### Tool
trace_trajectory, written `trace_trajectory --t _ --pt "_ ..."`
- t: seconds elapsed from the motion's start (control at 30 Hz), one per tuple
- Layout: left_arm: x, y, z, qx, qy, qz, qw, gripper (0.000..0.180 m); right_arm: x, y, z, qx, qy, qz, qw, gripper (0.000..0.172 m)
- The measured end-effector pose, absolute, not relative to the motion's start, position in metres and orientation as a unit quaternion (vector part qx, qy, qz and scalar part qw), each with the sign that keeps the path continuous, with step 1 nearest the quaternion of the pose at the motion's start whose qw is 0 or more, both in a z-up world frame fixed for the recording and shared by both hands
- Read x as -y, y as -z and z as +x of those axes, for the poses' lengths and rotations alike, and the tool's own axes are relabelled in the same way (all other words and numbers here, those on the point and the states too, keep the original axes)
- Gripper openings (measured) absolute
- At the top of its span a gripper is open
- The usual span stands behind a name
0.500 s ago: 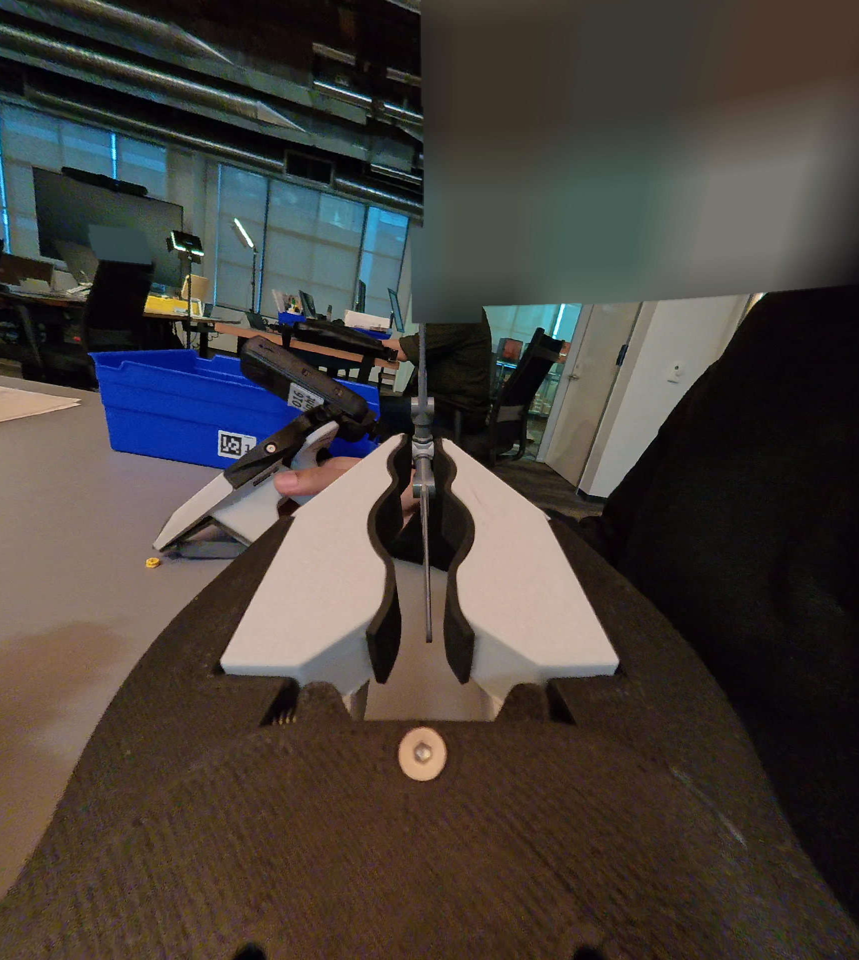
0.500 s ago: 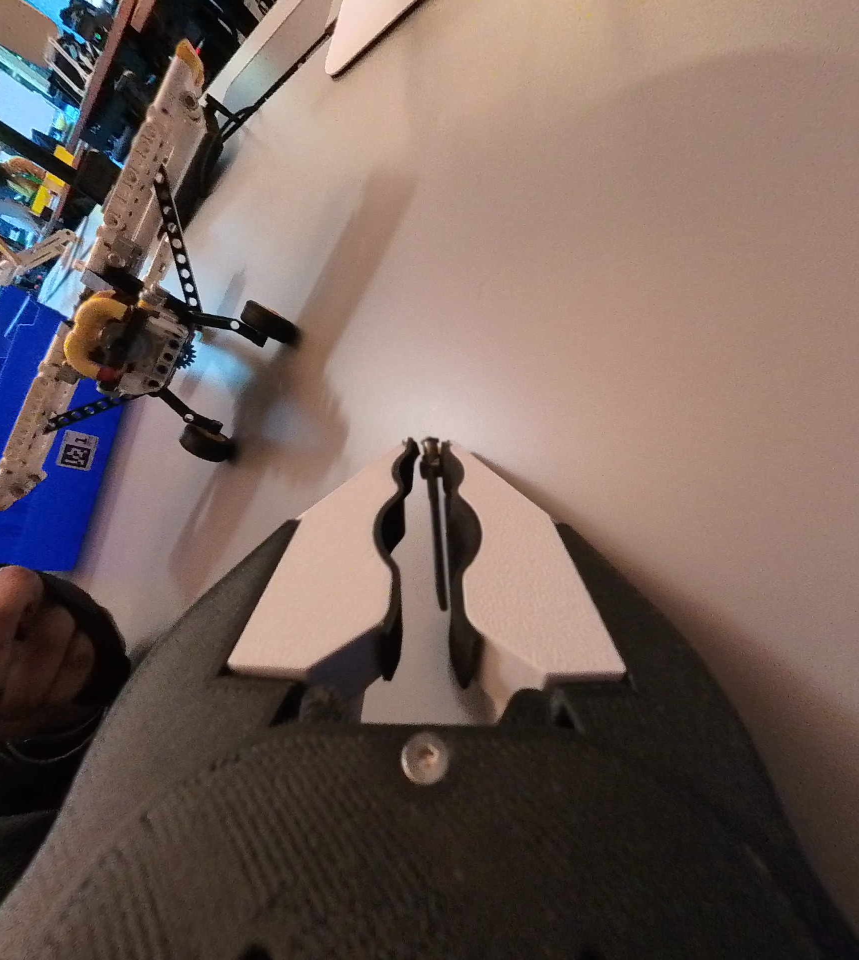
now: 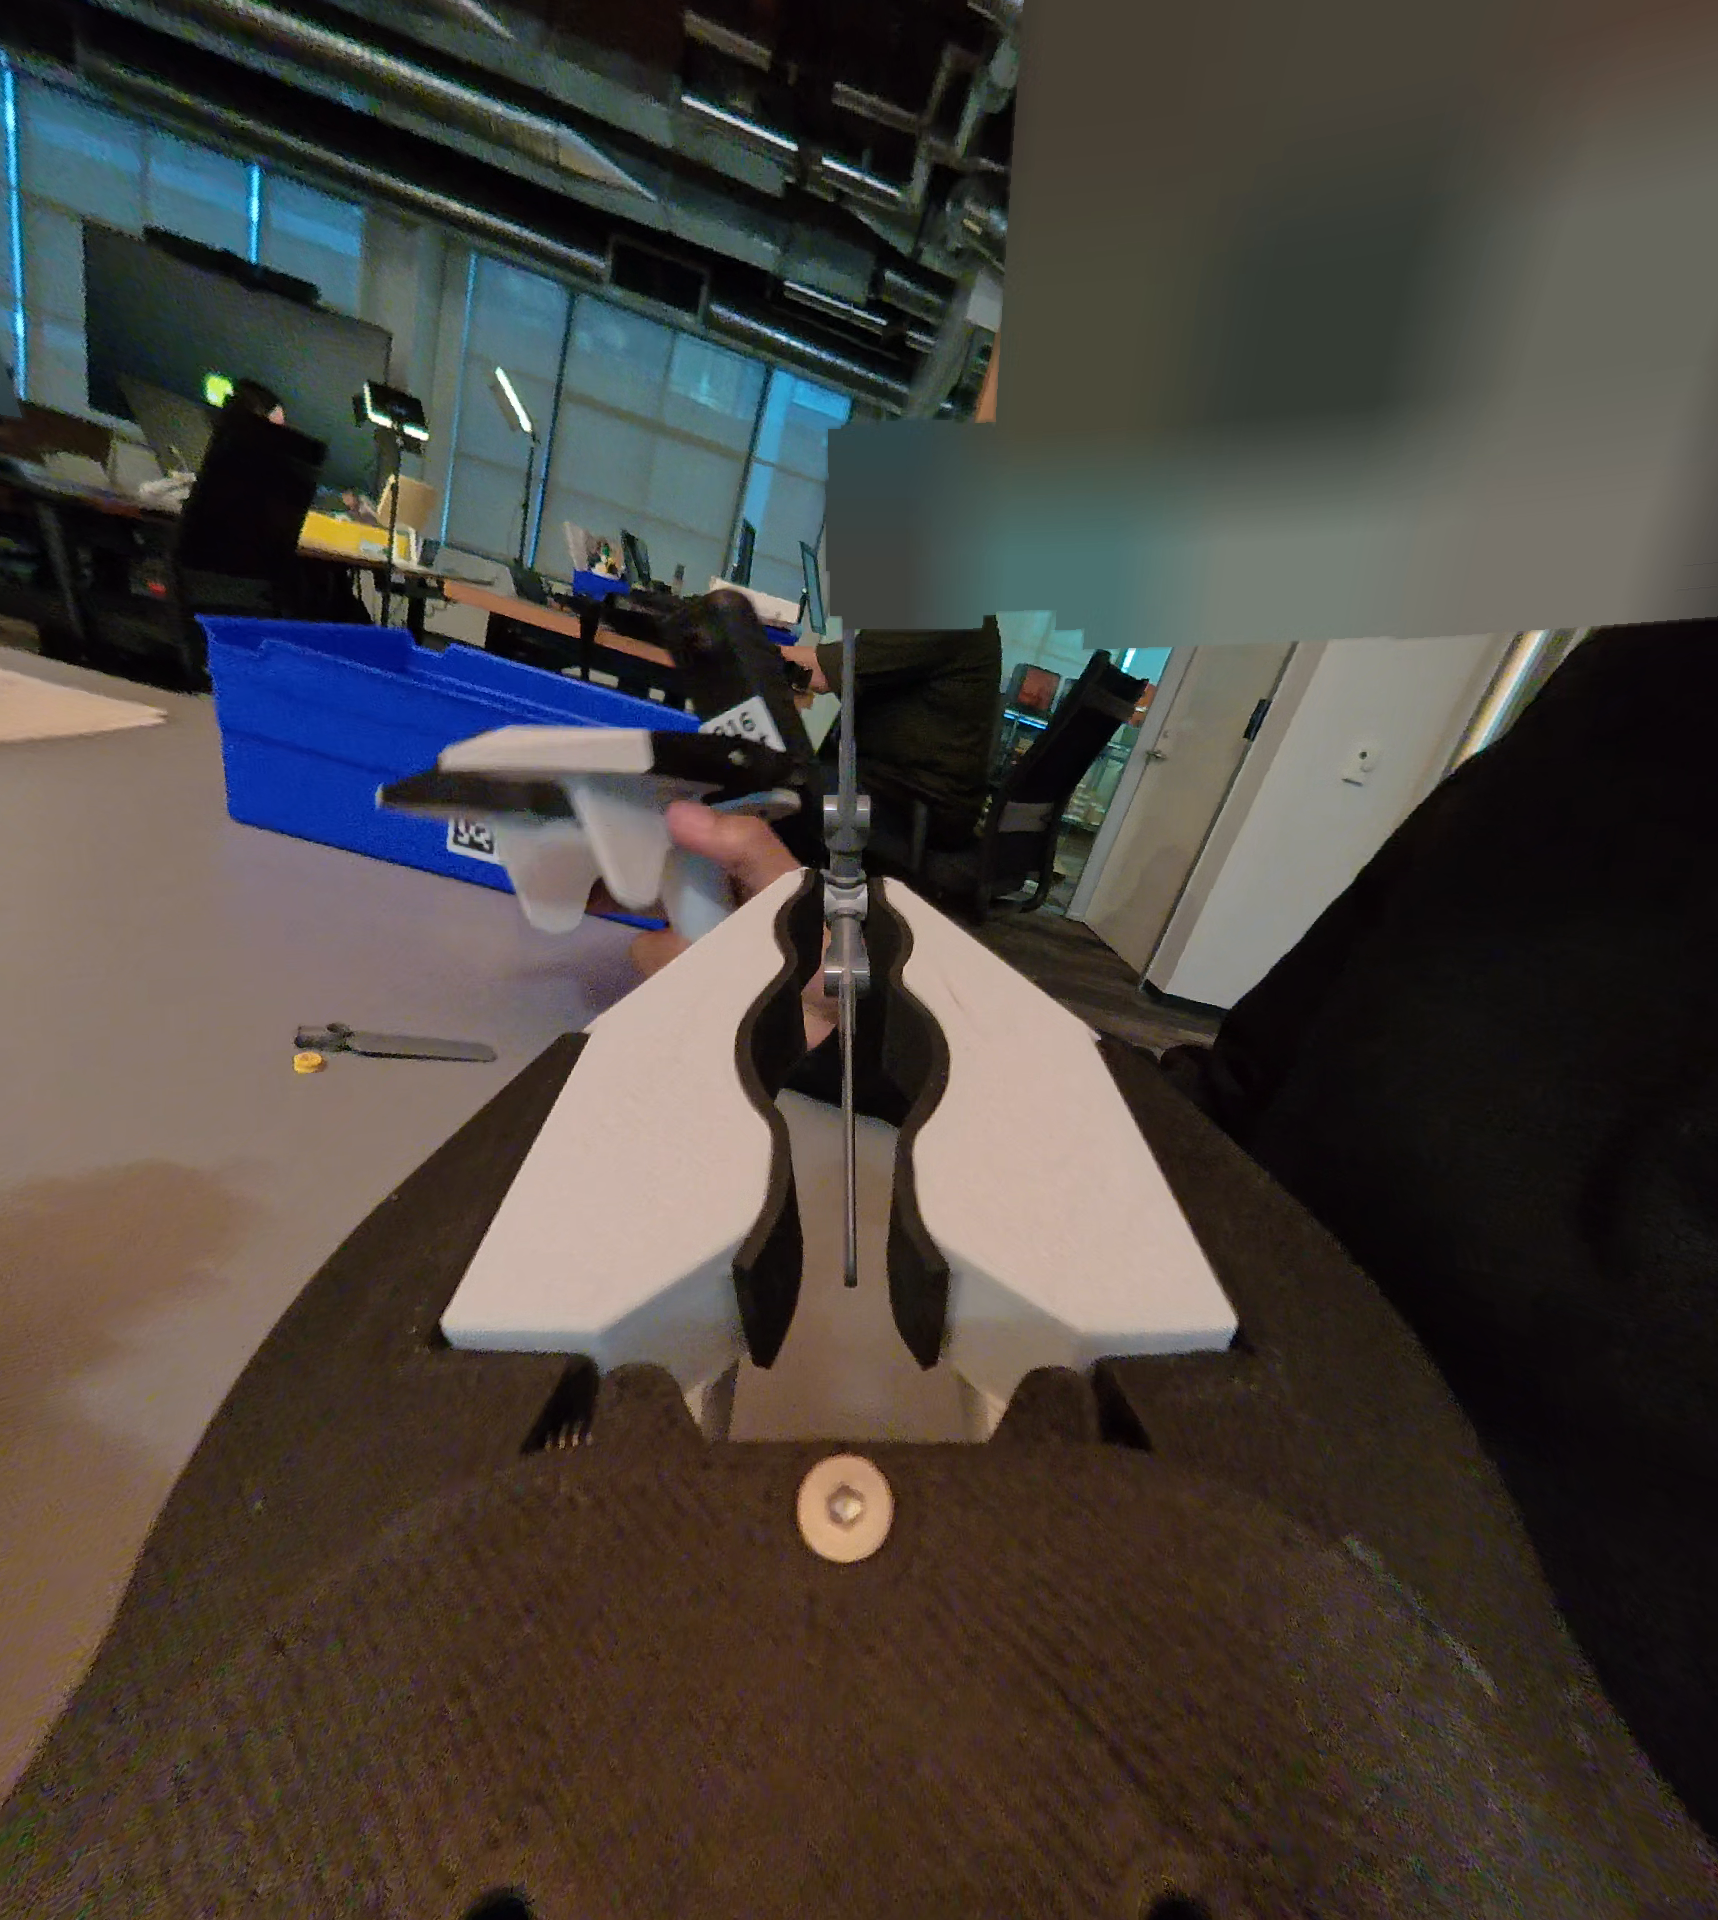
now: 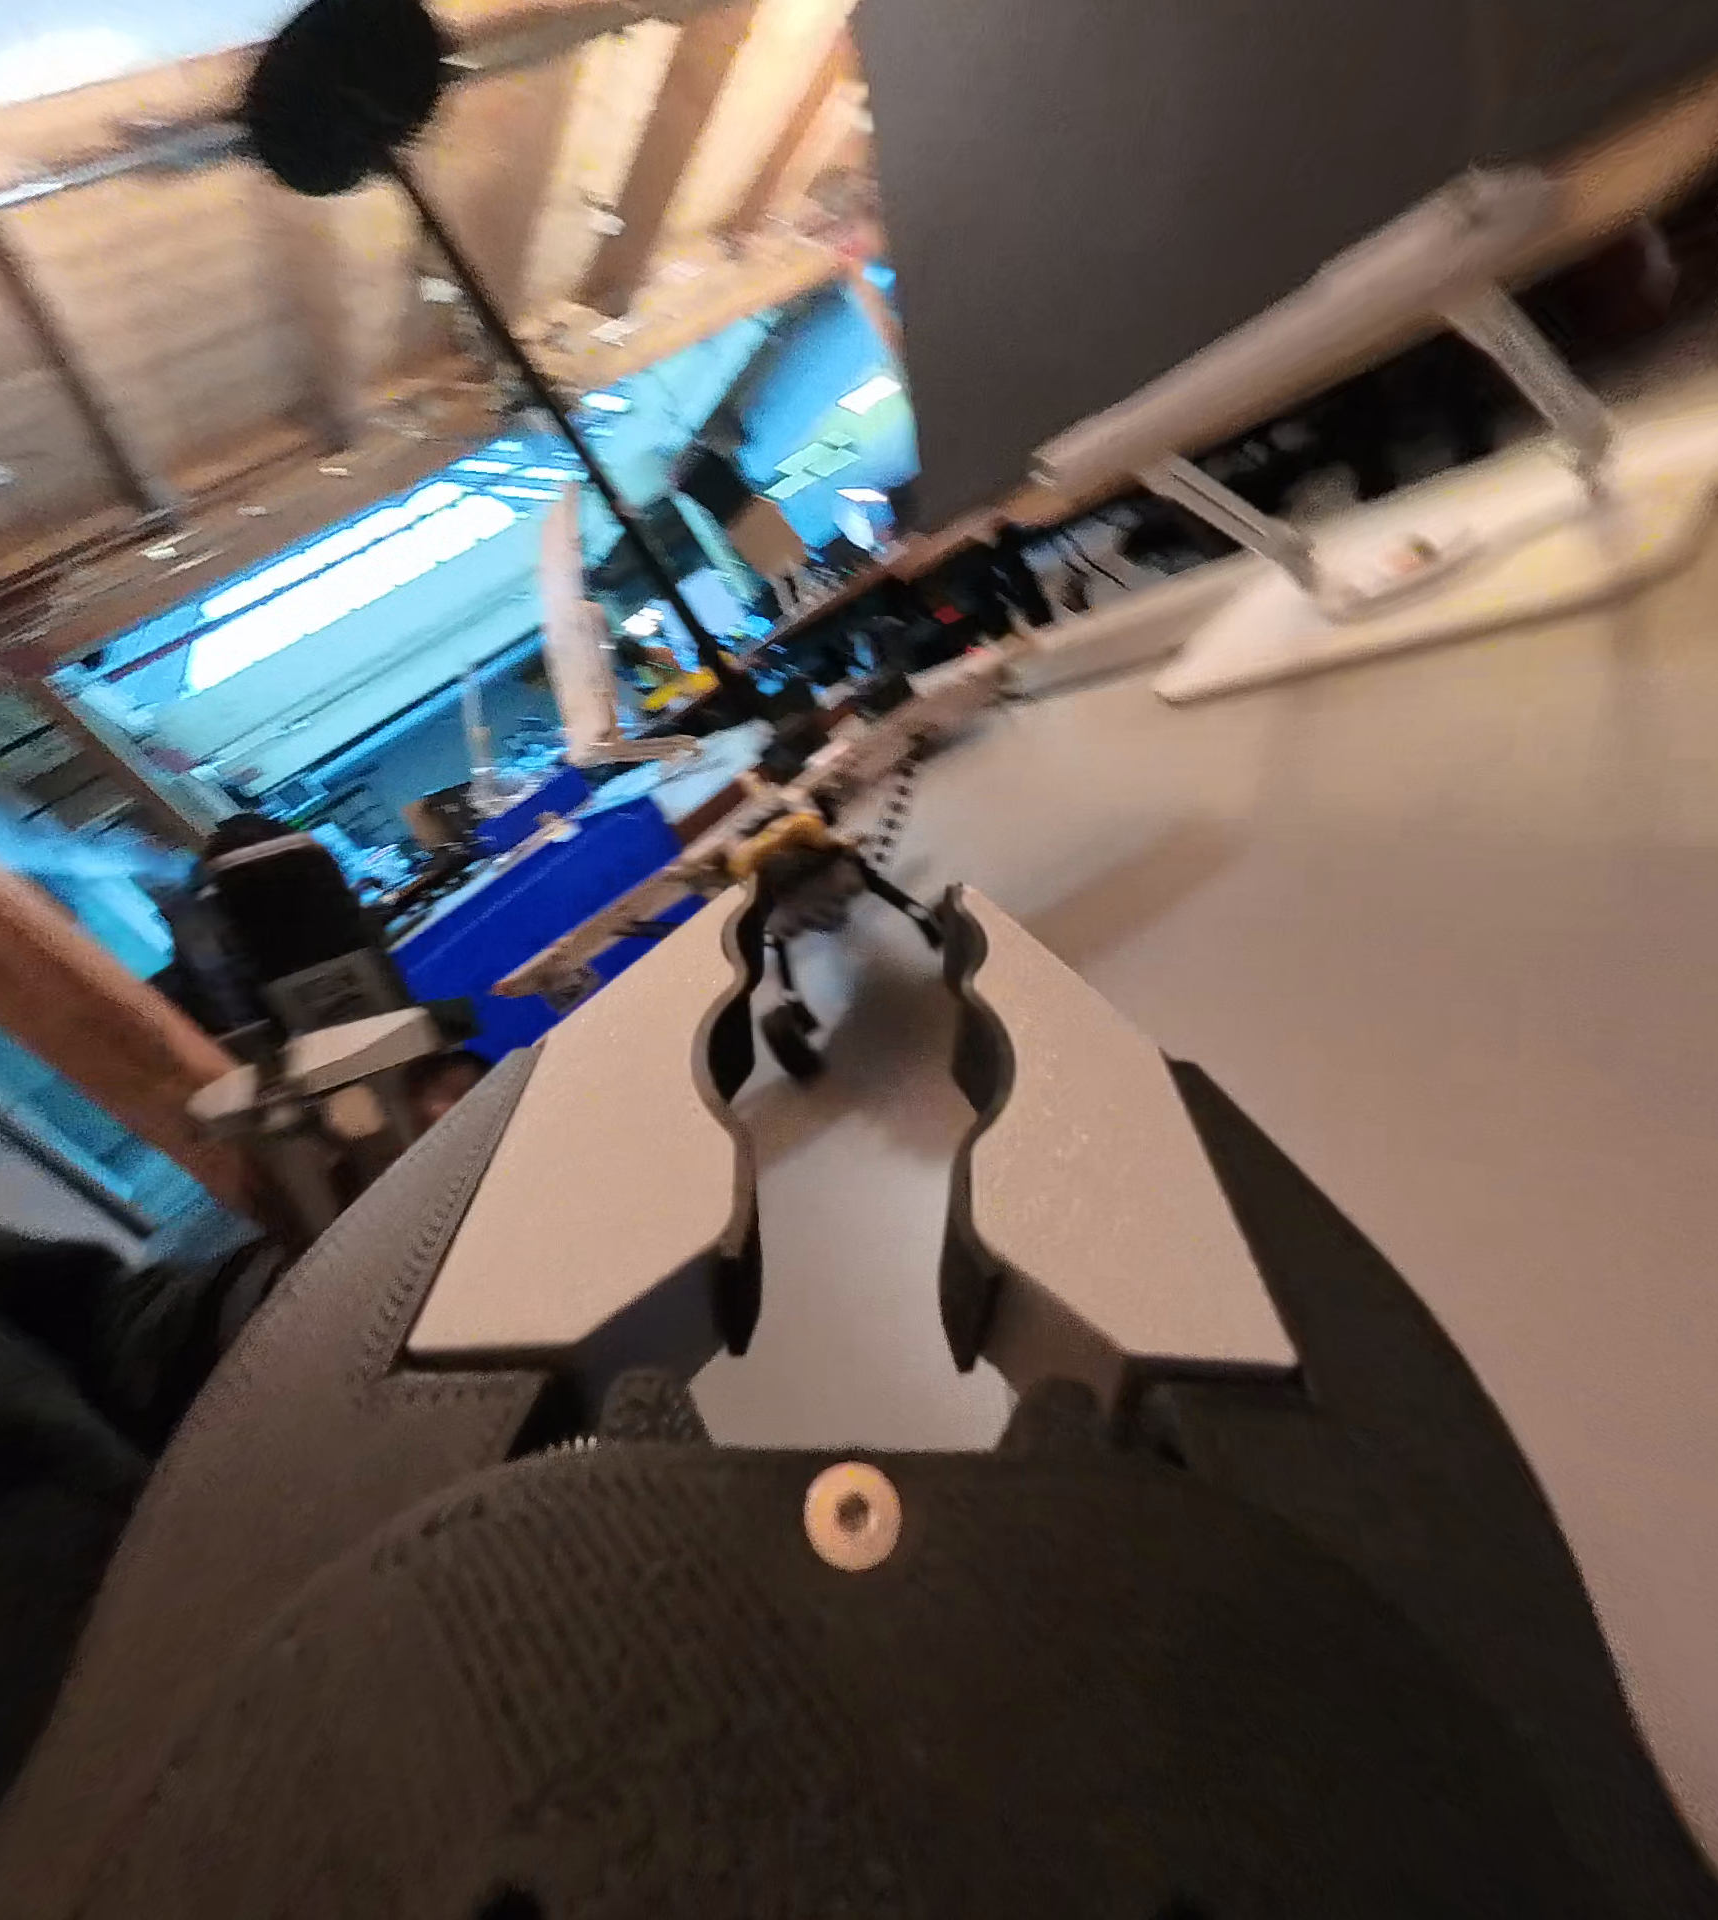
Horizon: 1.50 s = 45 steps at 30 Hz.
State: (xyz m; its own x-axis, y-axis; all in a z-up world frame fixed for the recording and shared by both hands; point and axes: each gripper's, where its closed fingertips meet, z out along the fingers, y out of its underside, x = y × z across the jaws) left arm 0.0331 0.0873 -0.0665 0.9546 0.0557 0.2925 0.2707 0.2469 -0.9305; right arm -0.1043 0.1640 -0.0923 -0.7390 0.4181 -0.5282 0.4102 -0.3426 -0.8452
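Grippers over a grey table (image 3: 86, 935) in an open office: left gripper (image 3: 847, 902) has its jaws nearly closed, tips pinching a thin grey rod assembly (image 3: 847, 831) w/ small grey connector blocks; rod stands upright, running up past the tips and back down between the fingers. Right gripper (image 4: 847, 914) is raised off the table w/ jaws wide apart, nothing between the pads. Ahead of it, seen through the gap, stands a toy-brick model (image 4: 793, 862) w/ yellow centre, black struts and small wheels, apart from the fingertips; view is heavily blurred. Blue bin (image 3: 356, 738) sits on the table behind the right gripper in the left wrist view. Flat dark grey piece (image 3: 398, 1042) lies on the tabletop below it, a small yellow round part (image 3: 309, 1062) just beside its end. White sheet (image 3: 13, 707) lies far left. Dark sleeve (image 3: 1561, 1143) fills the right edge. Monitor on a stand (image 4: 1354, 364) rises at far right of the right wrist view.
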Motion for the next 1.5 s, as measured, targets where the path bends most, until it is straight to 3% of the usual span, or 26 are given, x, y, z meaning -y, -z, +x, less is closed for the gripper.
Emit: trace_trajectory --t 0.13,0.3,0.37,0.53,0.7,0.9,1.5 --pt "-0.093 0.077 0.027 0.162 0.095 -0.623 0.759 0.004 -0.133 0.064 -0.061 0.584 -0.780 -0.223 -0.018 0.026" --pt "-0.097 0.090 0.022 0.191 0.119 -0.637 0.737 0.004 -0.094 0.059 -0.002 0.599 -0.772 -0.102 -0.188 0.027" --pt "-0.098 0.094 0.019 0.202 0.129 -0.642 0.729 0.004 -0.084 0.062 0.013 0.612 -0.758 -0.072 -0.213 0.026" --pt "-0.101 0.099 0.021 0.202 0.131 -0.655 0.716 0.004 -0.074 0.077 0.014 0.645 -0.732 -0.078 -0.204 0.011" --pt "-0.103 0.099 0.026 0.183 0.106 -0.668 0.713 0.004 -0.076 0.082 0.012 0.655 -0.725 -0.082 -0.197 0.016" --pt "-0.102 0.099 0.024 0.188 0.108 -0.665 0.715 0.005 -0.075 0.086 0.017 0.669 -0.714 -0.072 -0.197 0.005" --pt "-0.099 0.095 0.019 0.208 0.140 -0.641 0.725 0.007 -0.075 0.077 0.010 0.658 -0.727 -0.096 -0.171 0.004"
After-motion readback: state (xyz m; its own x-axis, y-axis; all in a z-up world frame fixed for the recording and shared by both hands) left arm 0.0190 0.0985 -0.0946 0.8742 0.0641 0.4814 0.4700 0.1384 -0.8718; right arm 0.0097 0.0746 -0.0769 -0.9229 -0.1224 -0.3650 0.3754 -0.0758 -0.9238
